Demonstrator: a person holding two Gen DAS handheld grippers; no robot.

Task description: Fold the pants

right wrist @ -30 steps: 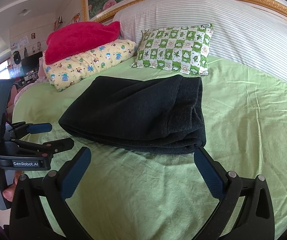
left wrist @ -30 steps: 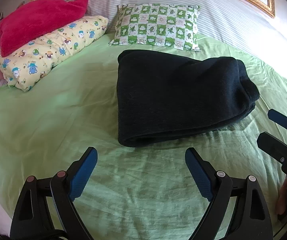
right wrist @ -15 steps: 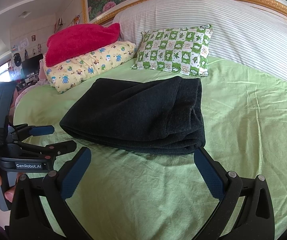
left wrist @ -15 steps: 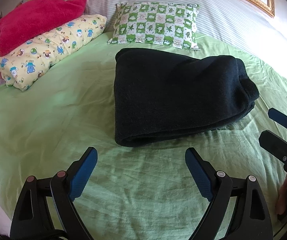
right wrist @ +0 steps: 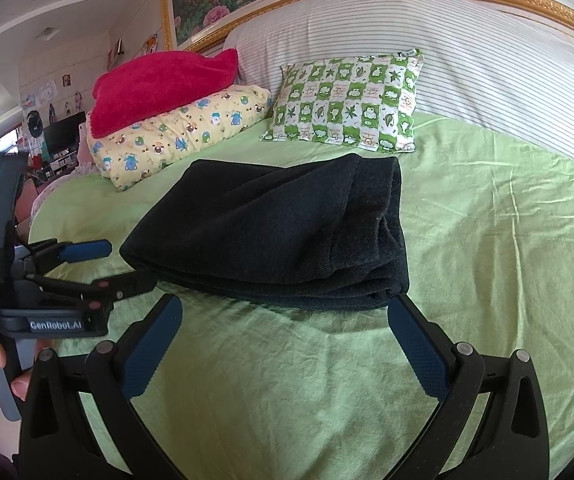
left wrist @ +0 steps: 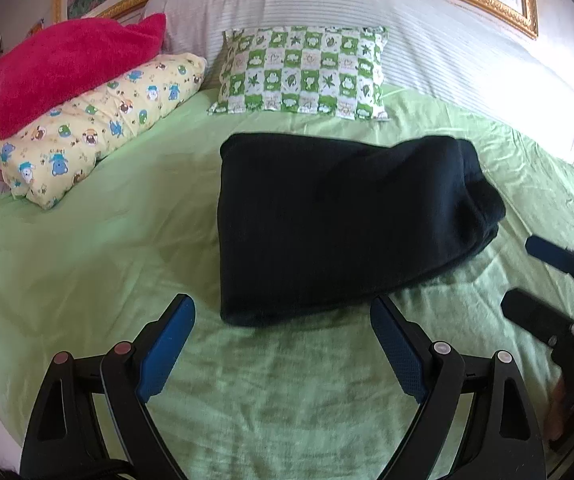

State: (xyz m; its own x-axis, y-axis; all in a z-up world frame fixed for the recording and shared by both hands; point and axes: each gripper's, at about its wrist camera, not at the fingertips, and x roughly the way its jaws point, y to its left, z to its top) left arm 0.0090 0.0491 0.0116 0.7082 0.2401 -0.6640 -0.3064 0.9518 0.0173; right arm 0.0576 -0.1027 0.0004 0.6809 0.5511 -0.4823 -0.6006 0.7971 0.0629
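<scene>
Black pants lie folded on green sheet. Left gripper and right gripper gape wide, both empty, short of the pants. Left gripper's body reads "GenRobot.AI".

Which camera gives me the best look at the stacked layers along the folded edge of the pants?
The right wrist view: the pants turn their near edge and right end toward it, so the stacked layers show clearly. The left wrist view shows mostly the flat top of the pants, with the layered end bunched at the far right.
</scene>
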